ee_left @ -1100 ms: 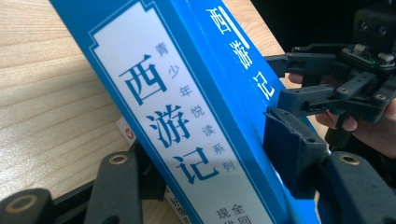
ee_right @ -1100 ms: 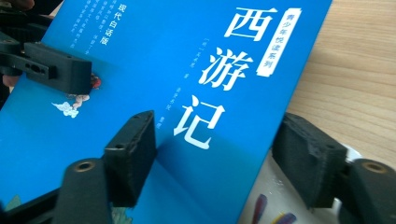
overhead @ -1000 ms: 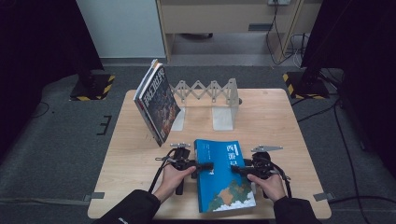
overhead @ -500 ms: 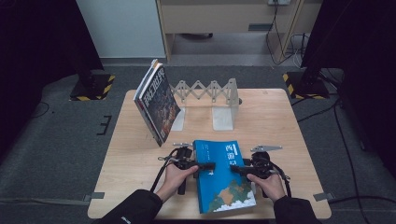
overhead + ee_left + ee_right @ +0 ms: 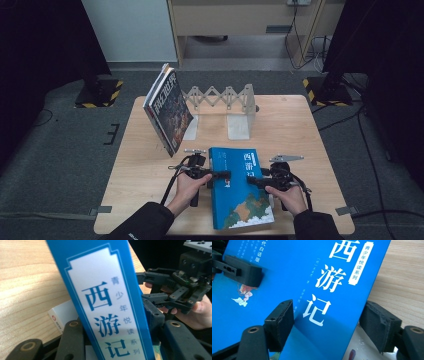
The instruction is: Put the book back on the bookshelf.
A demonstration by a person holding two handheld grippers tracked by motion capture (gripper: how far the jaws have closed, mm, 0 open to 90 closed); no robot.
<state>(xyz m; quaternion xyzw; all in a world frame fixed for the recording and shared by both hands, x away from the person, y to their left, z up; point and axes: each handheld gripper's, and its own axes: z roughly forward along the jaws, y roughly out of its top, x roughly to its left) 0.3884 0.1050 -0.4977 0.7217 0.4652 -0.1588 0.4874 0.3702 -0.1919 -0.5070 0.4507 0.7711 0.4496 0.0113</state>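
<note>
Two pairs of tongs flank a blue book [image 5: 239, 187] at the near edge of the bench [image 5: 310, 130]. The left tongs [image 5: 226, 175] straddle its spine edge, jaws partly open and just closing, the spine standing between them in the left gripper view; whether the pads press yet cannot be told. The right tongs [image 5: 254, 181] reach in from the opposite long edge, jaws just opening, one above the cover and one below, seemingly clear of it in the right gripper view. The book lies between the two hands, equally near each, long axis running from the person toward the far side, title end pointing away. Beyond it an accordion book rack [image 5: 223, 100] stands crosswise, with a second book [image 5: 167, 111] leaning at its left end.
</note>
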